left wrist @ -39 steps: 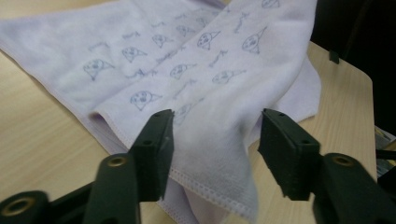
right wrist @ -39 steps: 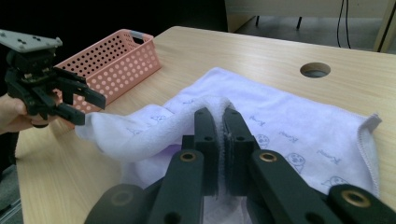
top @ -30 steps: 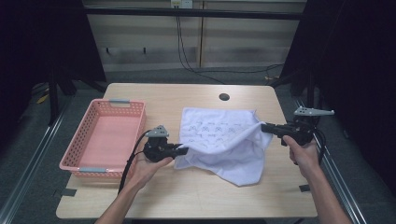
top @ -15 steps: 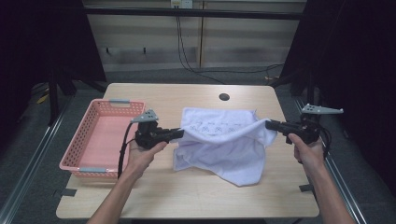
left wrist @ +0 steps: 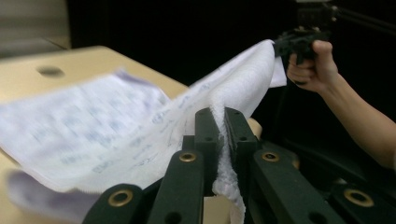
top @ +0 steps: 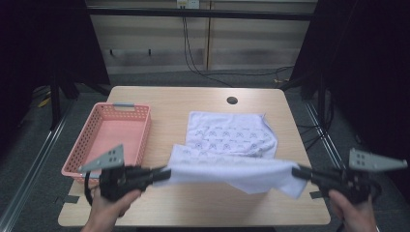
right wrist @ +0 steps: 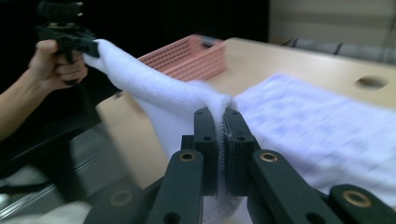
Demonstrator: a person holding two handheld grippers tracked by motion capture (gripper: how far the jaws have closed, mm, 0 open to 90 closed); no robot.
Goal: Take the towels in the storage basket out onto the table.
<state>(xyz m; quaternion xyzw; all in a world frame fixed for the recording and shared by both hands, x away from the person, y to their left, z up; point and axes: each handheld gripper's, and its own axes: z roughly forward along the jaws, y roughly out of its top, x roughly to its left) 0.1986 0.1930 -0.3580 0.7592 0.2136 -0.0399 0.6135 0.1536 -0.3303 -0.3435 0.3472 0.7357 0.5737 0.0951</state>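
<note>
High view: fixed overhead, facing forward and down on the whole worktop (top: 203, 203). Gripper views: close, low, facing each other along their jaws; all share the stretched towel (top: 232, 169).

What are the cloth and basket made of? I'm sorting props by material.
The cloth looks like soft terry-type fabric, white with a faint print: it sags and shows a nubby pile at the right tongs. The basket seems rigid pink plastic, with latticed walls.
</note>
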